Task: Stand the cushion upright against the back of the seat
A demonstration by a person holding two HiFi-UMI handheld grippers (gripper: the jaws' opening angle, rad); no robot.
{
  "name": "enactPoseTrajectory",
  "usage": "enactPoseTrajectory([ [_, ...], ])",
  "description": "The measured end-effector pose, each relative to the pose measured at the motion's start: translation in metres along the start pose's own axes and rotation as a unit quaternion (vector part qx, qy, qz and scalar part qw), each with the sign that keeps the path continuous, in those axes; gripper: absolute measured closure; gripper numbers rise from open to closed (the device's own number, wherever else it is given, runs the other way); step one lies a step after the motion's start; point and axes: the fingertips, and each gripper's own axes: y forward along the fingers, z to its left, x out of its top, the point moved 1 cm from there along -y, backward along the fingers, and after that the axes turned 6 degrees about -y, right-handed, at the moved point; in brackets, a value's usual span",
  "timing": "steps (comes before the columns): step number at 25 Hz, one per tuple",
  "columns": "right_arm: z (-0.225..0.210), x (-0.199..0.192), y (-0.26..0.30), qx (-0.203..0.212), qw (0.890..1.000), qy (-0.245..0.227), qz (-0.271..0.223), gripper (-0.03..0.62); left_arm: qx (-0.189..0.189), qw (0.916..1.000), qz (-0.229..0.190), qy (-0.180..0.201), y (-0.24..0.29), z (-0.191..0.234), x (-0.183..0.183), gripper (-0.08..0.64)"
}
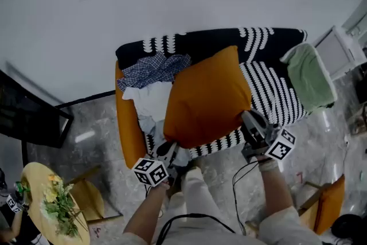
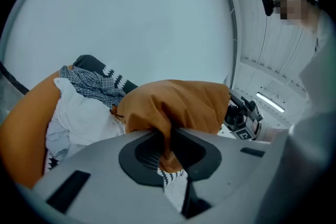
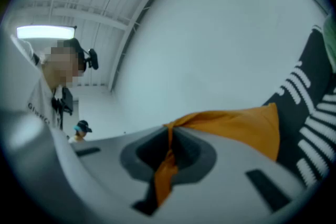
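An orange cushion (image 1: 206, 99) hangs lifted and tilted over the seat of an orange armchair (image 1: 127, 123) draped with a black-and-white patterned throw (image 1: 269, 89). My left gripper (image 1: 168, 150) is shut on the cushion's near left corner (image 2: 167, 139), with a bit of the throw caught in it too. Shut on the near right corner (image 3: 167, 157) is my right gripper (image 1: 250, 122). The cushion's far edge (image 1: 229, 54) leans toward the chair's back (image 1: 200, 40). In the left gripper view the cushion (image 2: 178, 105) bulges above the jaws, and the right gripper (image 2: 242, 119) shows beyond it.
A plaid shirt (image 1: 153, 69) and white cloth (image 1: 150, 101) lie piled on the seat's left side. A green towel (image 1: 309, 76) rests on the right armrest. A white stand (image 1: 344, 49) is at the right, a round table with flowers (image 1: 54, 203) at the lower left.
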Motion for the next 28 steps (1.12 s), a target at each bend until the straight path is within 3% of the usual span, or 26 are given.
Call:
enactPoseTrajectory([
  [8,-0.037,0.021,-0.043,-0.054,0.998,-0.019,0.008,0.569,-0.038,0.9945,0.097,-0.011,0.075,-0.026,-0.06,0.497],
  [13,-0.064,0.045,-0.065,-0.085,0.996,-0.029,0.015,0.569,-0.066,0.9882,0.137,-0.013,0.132,-0.048,-0.084,0.497],
  [17,-0.085,0.049,-0.069,-0.095,0.993,-0.058,0.047,0.569,-0.072,0.9814,0.176,-0.023,0.171,-0.047,-0.107,0.497],
  [20,-0.1,0.024,-0.062,-0.093,0.99,-0.057,0.085,0.569,-0.053,0.974,0.218,-0.032,0.181,-0.023,-0.134,0.495],
  [23,-0.105,-0.011,-0.049,-0.078,0.991,-0.022,0.105,0.569,-0.009,0.9668,0.254,-0.025,0.172,0.015,-0.152,0.485],
  [28,-0.094,-0.049,-0.024,-0.041,0.992,0.025,0.113,0.569,0.045,0.9731,0.226,0.008,0.141,0.07,-0.142,0.454],
])
